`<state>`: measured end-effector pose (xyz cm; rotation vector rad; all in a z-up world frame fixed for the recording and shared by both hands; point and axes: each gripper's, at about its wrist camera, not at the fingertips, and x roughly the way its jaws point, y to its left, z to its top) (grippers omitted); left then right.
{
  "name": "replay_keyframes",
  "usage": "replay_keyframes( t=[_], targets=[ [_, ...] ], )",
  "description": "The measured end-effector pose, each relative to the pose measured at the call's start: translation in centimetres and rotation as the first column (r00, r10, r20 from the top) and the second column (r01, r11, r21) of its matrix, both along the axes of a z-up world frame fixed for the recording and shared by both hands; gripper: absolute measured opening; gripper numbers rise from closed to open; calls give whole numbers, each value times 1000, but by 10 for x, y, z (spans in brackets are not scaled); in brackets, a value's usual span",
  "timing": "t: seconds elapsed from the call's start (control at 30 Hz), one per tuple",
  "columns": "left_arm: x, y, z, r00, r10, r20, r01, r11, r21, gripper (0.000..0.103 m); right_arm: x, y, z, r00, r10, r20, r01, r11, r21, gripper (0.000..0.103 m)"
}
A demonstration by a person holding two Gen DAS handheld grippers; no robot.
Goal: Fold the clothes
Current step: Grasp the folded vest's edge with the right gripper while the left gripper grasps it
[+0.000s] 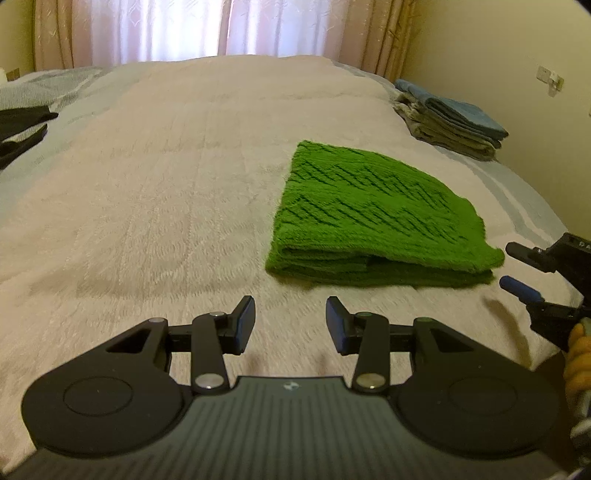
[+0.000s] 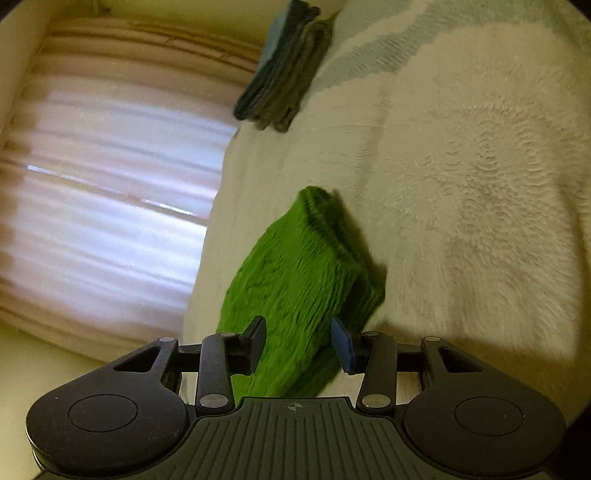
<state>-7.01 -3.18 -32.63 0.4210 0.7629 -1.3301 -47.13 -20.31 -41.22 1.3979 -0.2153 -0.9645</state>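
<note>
A folded green towel (image 1: 369, 218) lies flat on the pale fleecy bedcover (image 1: 159, 192), right of the middle. My left gripper (image 1: 290, 321) hovers just short of the towel's near left corner, open, with only bedcover showing between its fingers. My right gripper (image 1: 506, 266) comes in from the right edge, turned on its side, with its two fingertips one above the other just off the towel's near right corner. In the right wrist view the green towel (image 2: 295, 280) fills the gap ahead of the right gripper (image 2: 298, 341), and the pads stand apart from it.
A stack of folded blue and grey towels (image 1: 454, 118) (image 2: 284, 70) sits at the far right edge of the bed. Dark clothing (image 1: 22, 125) lies at the left edge. Curtains (image 1: 221, 26) hang behind the bed. A gloved hand (image 1: 576, 354) holds the right gripper.
</note>
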Motion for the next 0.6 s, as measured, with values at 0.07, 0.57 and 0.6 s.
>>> replay_keyframes(
  t=[0.07,0.57,0.6],
  targets=[
    [5,-6,-4,1000,5,-16,-5,1000,-2,38,-1,-10,-8,1000,-21,-8,21,1000,20,33],
    [35,-39,-22,992,19,-121,-23,999,-37,38,7,2,5,920,69,-386,-121,986,-112,29],
    [40,-42,-22,990,22,-139,-28,999,-42,38,7,3,9,912,66,-404,-124,985,-120,44]
  ],
)
